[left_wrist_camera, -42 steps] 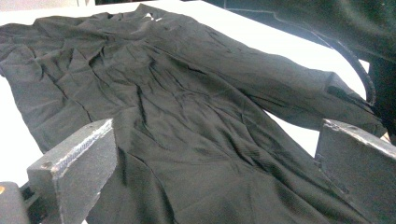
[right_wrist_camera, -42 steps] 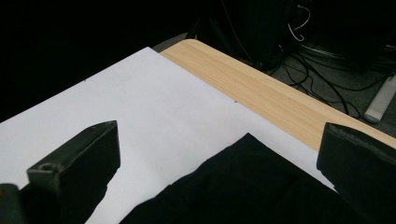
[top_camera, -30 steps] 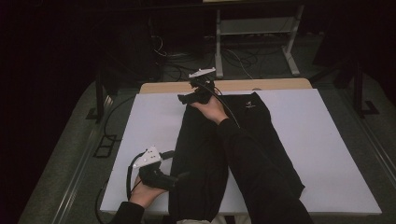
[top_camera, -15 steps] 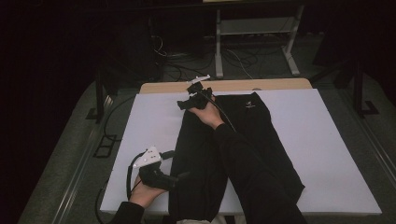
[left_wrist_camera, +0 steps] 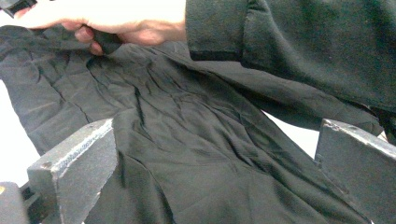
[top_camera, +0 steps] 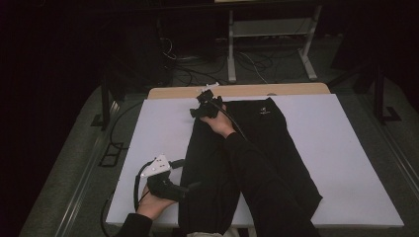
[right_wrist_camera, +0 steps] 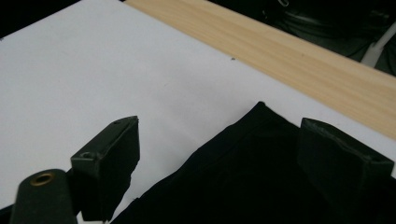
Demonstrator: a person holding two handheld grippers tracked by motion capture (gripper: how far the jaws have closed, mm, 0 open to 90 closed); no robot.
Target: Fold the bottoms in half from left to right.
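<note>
black trousers [top_camera: 247, 163] lie flat and lengthwise on the white surface [top_camera: 346, 163], cloth matt and finely creased, a small pale logo near the far end. my right gripper [top_camera: 203, 106] hangs over their far left corner: its jaws have just been closing a little yet stand wide, pads off the cloth, the corner's dark point [right_wrist_camera: 259, 108] rising between them. my left gripper [top_camera: 190, 187] rests at the near left edge, jaws wide apart and gripping nothing, wrinkled fabric [left_wrist_camera: 201, 154] spread between and beyond them.
</note>
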